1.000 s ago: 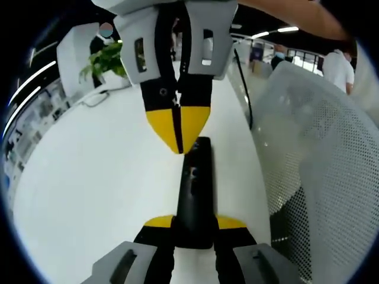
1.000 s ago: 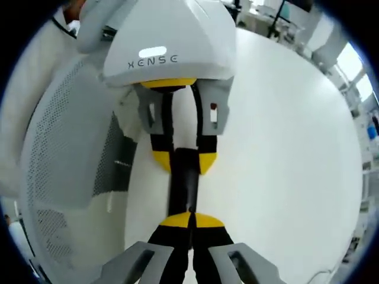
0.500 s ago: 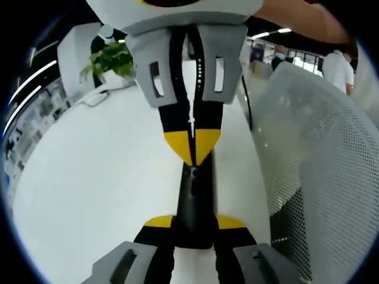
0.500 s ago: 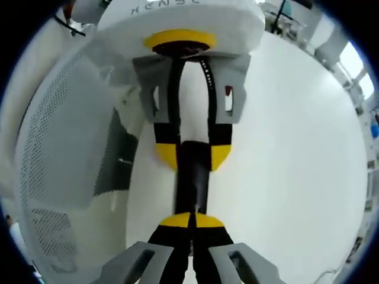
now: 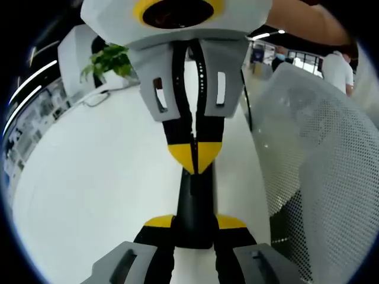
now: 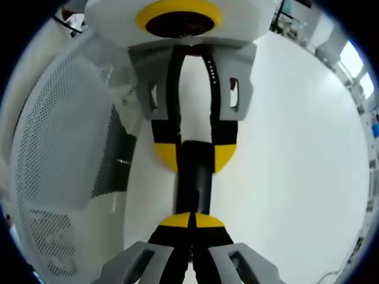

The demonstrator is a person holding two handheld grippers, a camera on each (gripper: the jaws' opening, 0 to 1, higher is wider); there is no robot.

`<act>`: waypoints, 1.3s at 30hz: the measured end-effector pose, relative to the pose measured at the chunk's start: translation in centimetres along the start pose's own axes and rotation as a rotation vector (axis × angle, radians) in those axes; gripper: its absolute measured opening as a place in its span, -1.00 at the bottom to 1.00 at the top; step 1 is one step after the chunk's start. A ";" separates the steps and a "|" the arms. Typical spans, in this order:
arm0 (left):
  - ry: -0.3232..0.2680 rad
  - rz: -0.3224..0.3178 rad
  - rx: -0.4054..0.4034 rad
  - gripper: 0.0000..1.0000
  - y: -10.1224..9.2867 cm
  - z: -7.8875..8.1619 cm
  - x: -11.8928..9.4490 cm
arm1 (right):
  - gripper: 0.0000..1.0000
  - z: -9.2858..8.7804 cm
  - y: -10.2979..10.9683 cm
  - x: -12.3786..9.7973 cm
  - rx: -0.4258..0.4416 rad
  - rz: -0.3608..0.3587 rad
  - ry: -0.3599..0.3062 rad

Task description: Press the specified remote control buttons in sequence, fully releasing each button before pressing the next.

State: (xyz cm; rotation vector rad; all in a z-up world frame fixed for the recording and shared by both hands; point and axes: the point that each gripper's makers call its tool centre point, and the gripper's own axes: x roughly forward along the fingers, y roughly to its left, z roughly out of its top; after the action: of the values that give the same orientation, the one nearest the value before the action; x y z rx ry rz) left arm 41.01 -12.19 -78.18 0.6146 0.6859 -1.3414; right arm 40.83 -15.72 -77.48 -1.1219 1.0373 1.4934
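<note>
the left gripper (image 5: 194, 222) is clamped on the remote's (image 5: 194, 201) near end, its long axis running straight toward the right gripper (image 5: 195, 161), whose tips are together, probably touching a button, over the table (image 5: 89, 177).

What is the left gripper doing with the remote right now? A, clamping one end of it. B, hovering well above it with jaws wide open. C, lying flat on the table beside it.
A: in the left gripper view, the left gripper's yellow-tipped jaws close on the near end of the black remote, while the right gripper's shut tips meet its far part.
</note>
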 end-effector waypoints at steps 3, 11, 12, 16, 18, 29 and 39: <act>-0.001 -0.001 0.000 -0.53 -0.1 0.0 0.0 | -1.00 0.0 0.0 0.0 0.005 0.003 0.000; -0.001 -0.001 0.000 -0.53 -0.1 0.0 0.0 | -1.00 -0.1 0.1 0.1 0.002 0.004 0.009; -0.001 -0.001 0.000 -0.53 -0.1 0.0 0.0 | -1.00 -0.1 0.1 0.1 0.004 0.004 0.009; 0.000 -0.001 0.000 -0.53 -0.1 0.0 0.1 | -1.00 0.0 0.2 0.1 0.006 0.005 0.011; 0.000 -0.001 0.000 -0.53 -0.1 0.0 0.1 | -1.00 -0.1 0.1 0.2 0.007 0.003 0.010; 0.004 -0.001 0.002 -0.53 -0.1 0.0 0.1 | -1.00 -0.1 0.1 0.2 0.011 -0.011 0.003; 0.009 -0.001 0.004 -0.53 -0.1 0.0 0.1 | -1.00 -0.1 0.1 0.0 -0.005 -0.024 0.007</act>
State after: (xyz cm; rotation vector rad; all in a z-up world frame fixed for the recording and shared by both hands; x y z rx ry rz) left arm 40.90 -12.27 -78.21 0.6236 0.6908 -1.3420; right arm 40.72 -15.84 -77.53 -1.1399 1.0226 1.4749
